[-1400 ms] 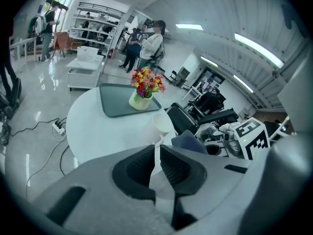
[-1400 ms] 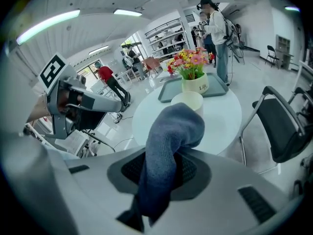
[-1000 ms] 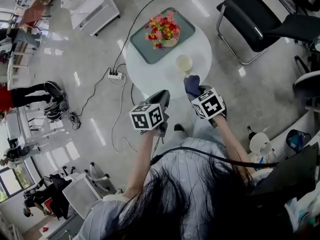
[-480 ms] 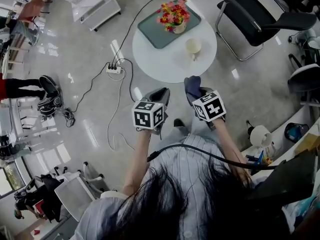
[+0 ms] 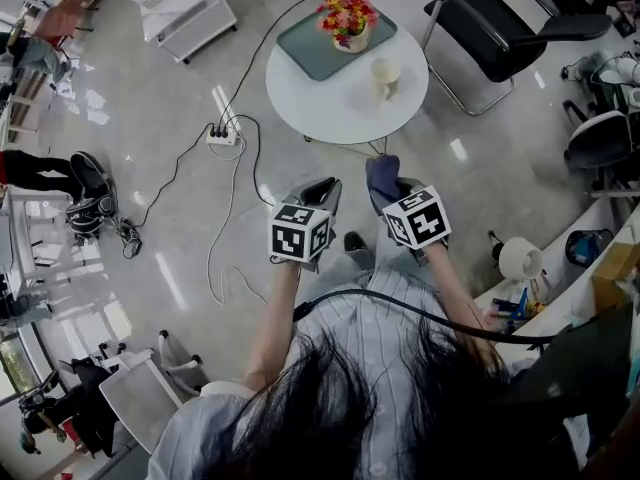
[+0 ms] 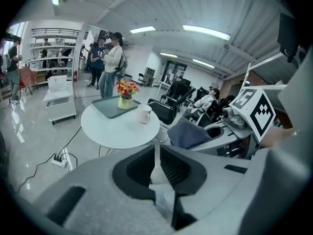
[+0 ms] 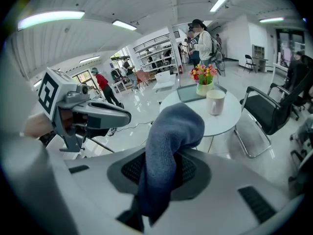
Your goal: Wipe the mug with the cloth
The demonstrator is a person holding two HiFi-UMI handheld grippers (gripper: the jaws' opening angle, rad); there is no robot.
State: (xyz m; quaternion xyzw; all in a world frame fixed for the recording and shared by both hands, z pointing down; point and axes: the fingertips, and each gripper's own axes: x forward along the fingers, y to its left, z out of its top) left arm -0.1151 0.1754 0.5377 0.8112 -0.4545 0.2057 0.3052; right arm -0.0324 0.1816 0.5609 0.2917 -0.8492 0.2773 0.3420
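Well short of the surface (image 5: 310,98), you are pinching the cloth (image 7: 171,131) in the right claw (image 7: 159,173), left claw (image 6: 155,165) pressed together, empty; the mug (image 5: 385,76) is standing apparently unwiped.

A round white table (image 5: 318,96) stands on a glossy pale floor (image 5: 150,198), far from the camera. On its far side lies a grey-green rectangular tray (image 5: 312,46). A small pot of red and yellow flowers (image 5: 349,20) stands upright at the tray's far right end. A cream mug (image 5: 385,76) stands upright directly on the tabletop, just beside the tray, to its right and nearer. On the floor left of the table lies a white power strip (image 5: 221,135), with a dark cable (image 5: 262,63) running far past the table's left edge. A black chair (image 5: 497,36) on a metal frame stands on the floor to the table's right, and a white cart (image 5: 188,6) to its far left.
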